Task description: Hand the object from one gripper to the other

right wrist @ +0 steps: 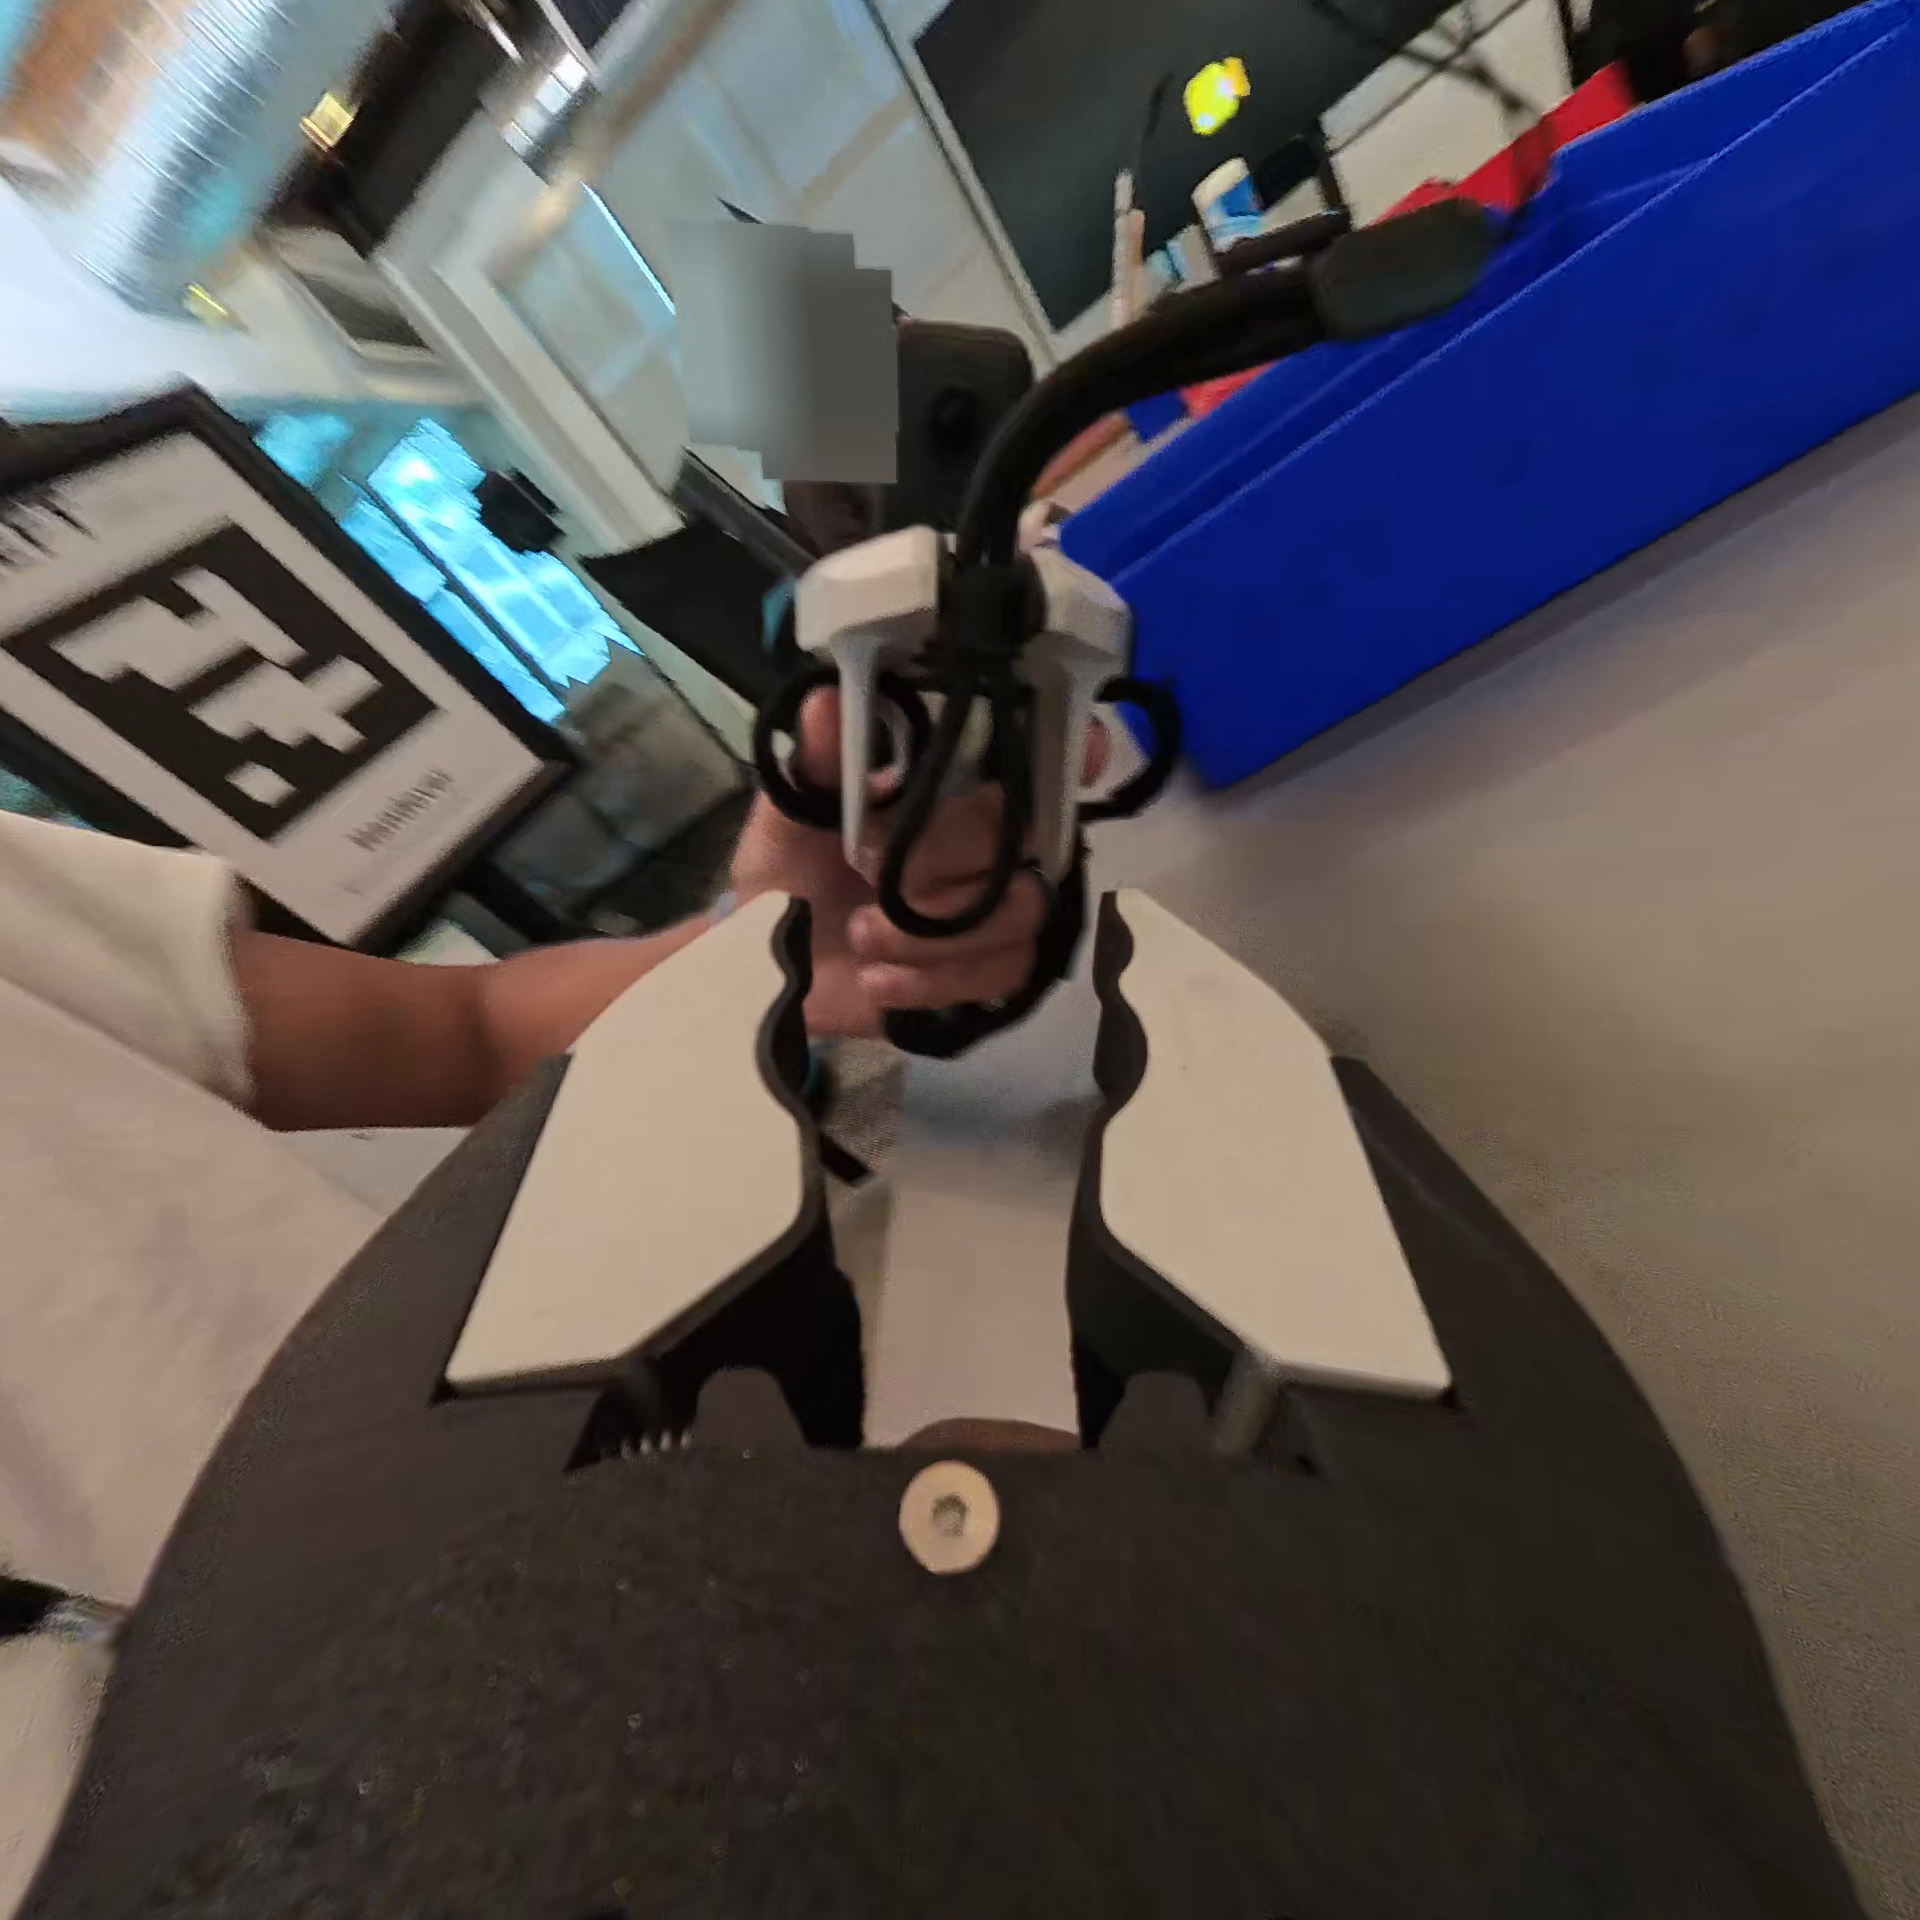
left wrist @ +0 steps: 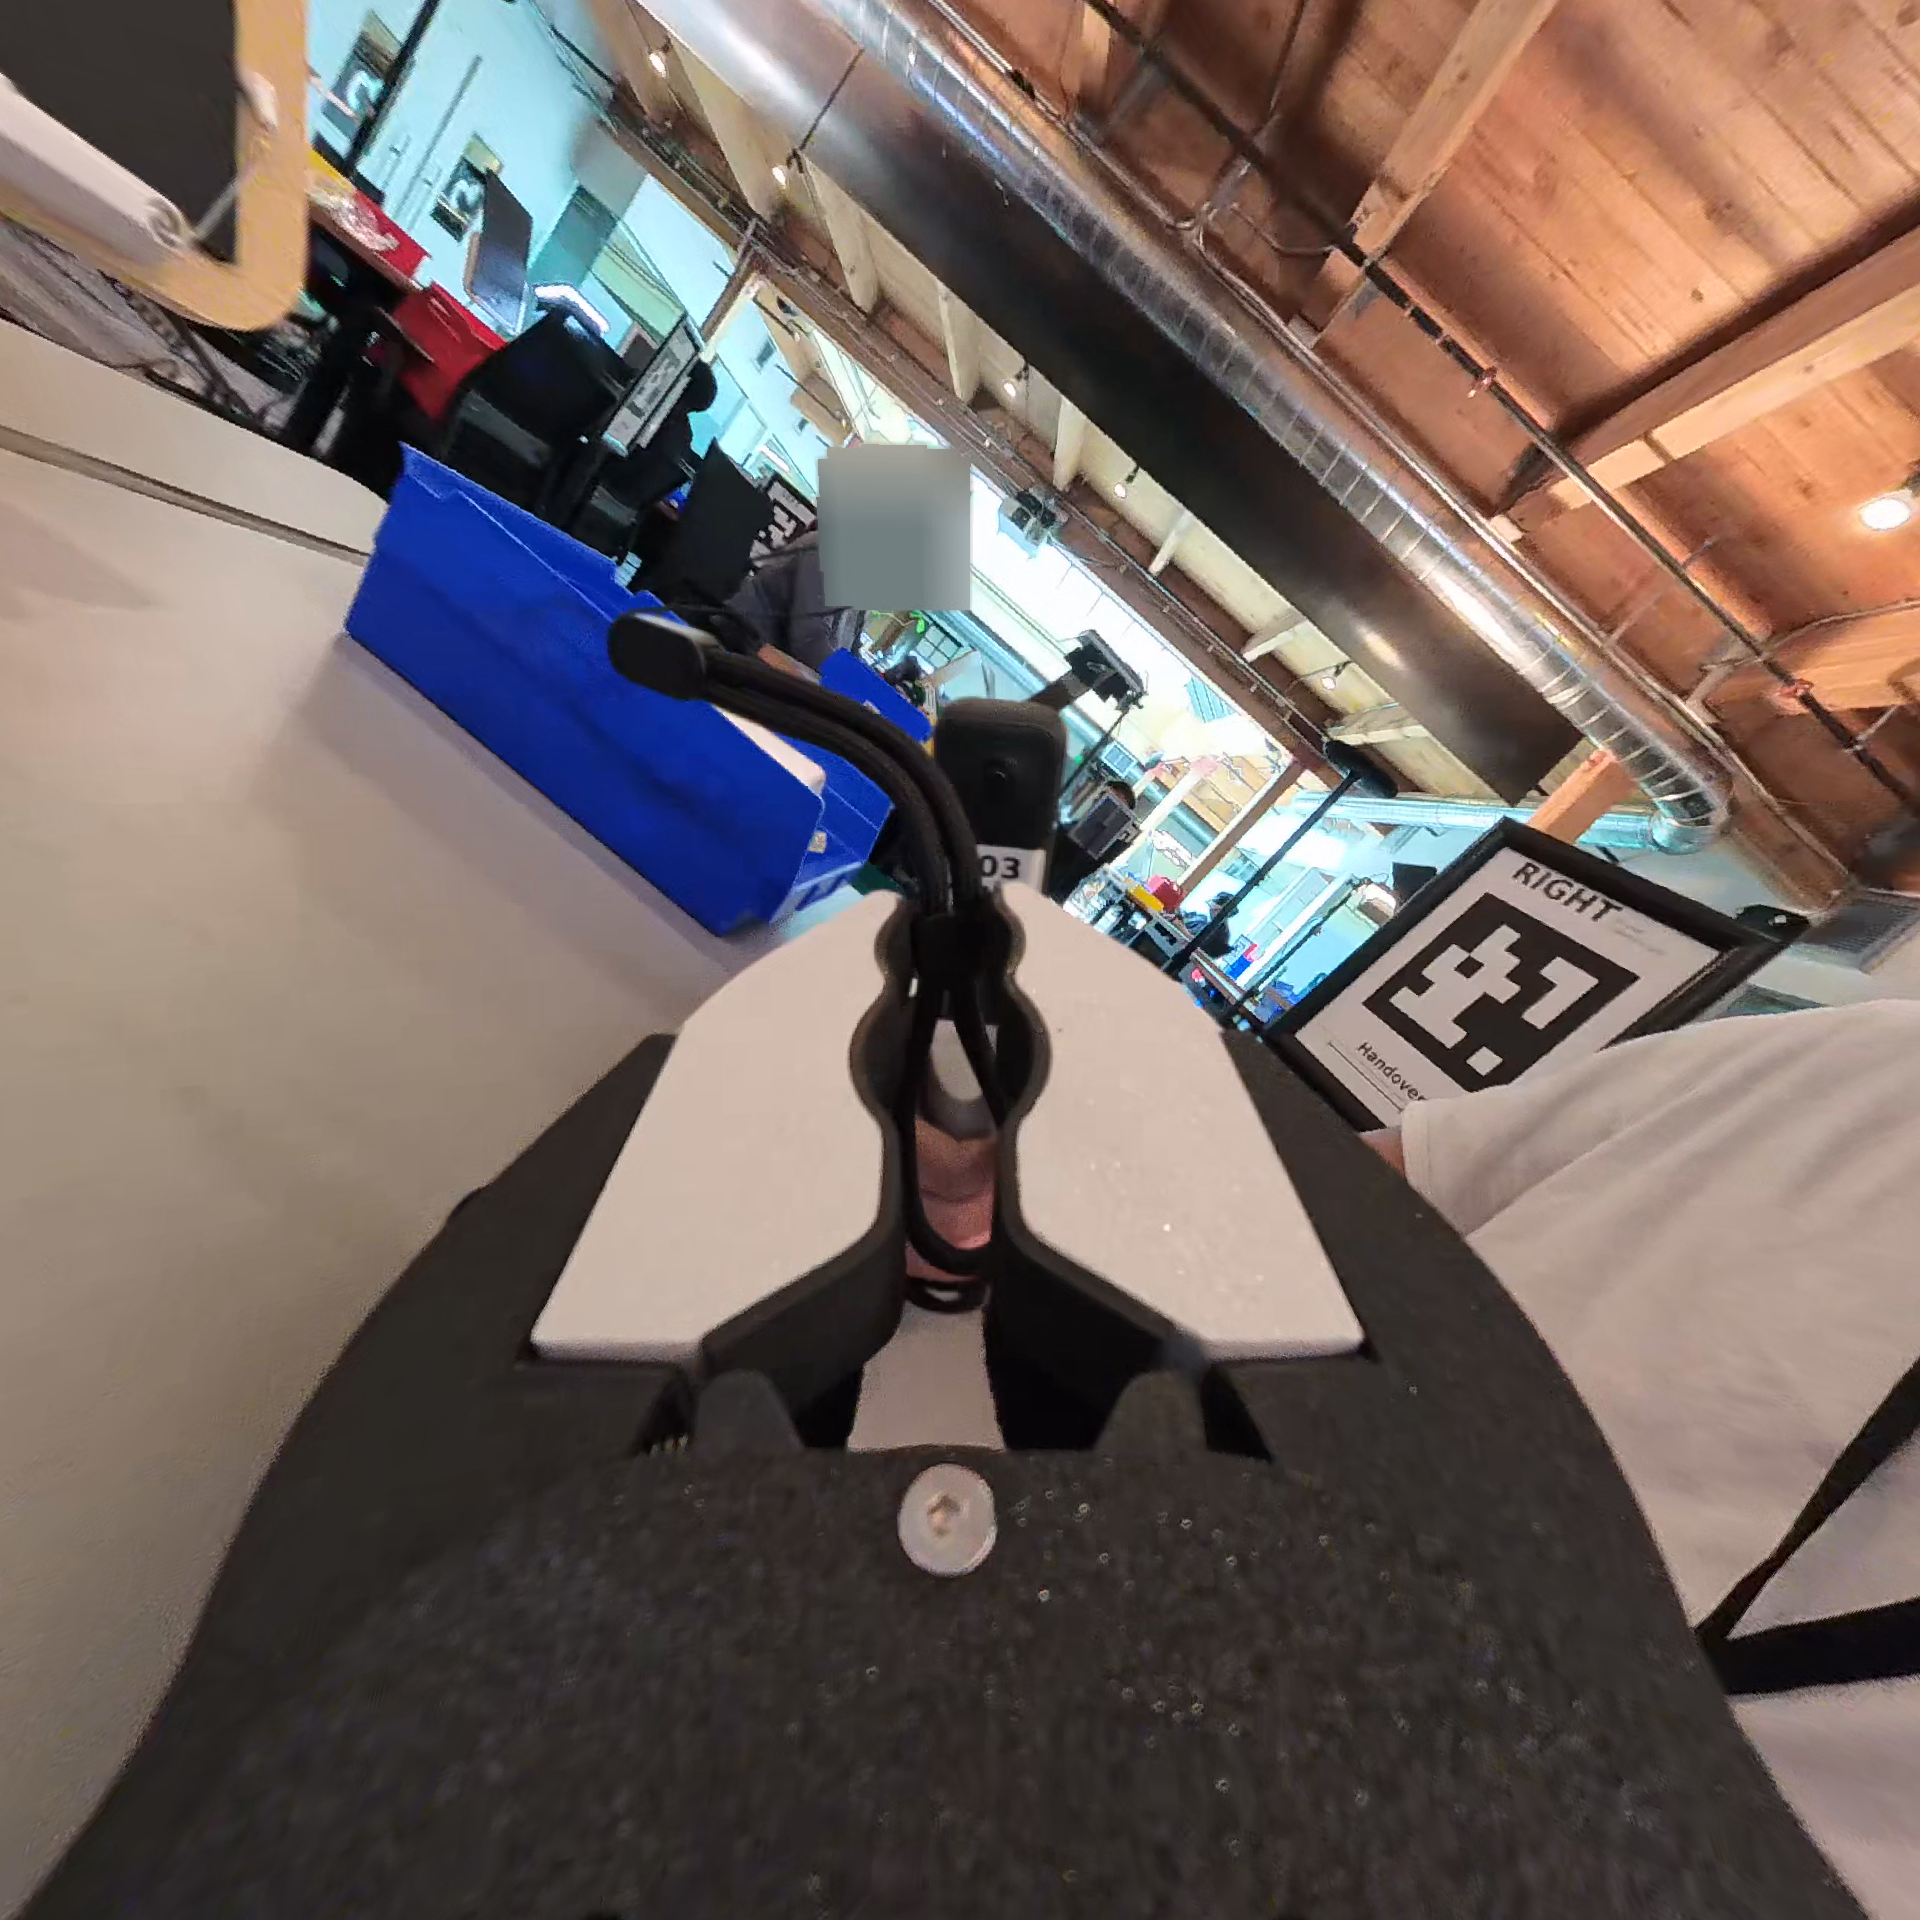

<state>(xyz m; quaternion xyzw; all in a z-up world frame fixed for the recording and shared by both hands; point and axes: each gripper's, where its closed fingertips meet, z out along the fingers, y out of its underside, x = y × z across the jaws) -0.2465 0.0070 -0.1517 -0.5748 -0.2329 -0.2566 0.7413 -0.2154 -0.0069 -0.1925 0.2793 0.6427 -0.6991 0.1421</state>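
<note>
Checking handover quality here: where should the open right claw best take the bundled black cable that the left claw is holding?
Probably the cable loops hanging free below the left claw, approached head-on as the right claw already faces them; its stiff plug end arcs up and away toward the blue bin.

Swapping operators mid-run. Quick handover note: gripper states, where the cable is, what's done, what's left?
Left gripper: shut on the bundled black cable, pinched near its tips. The cable's plug end arcs up and away, loops hang below.
Right gripper: open, empty, pointed at the cable with the loops just ahead of its tips; not touching as far as the blurred view shows.
Both are held above the white table, with the blue bins behind.
Done: cable picked up and presented.
Left: move the right gripper onto the loops, shut it, then open the left gripper.
</note>
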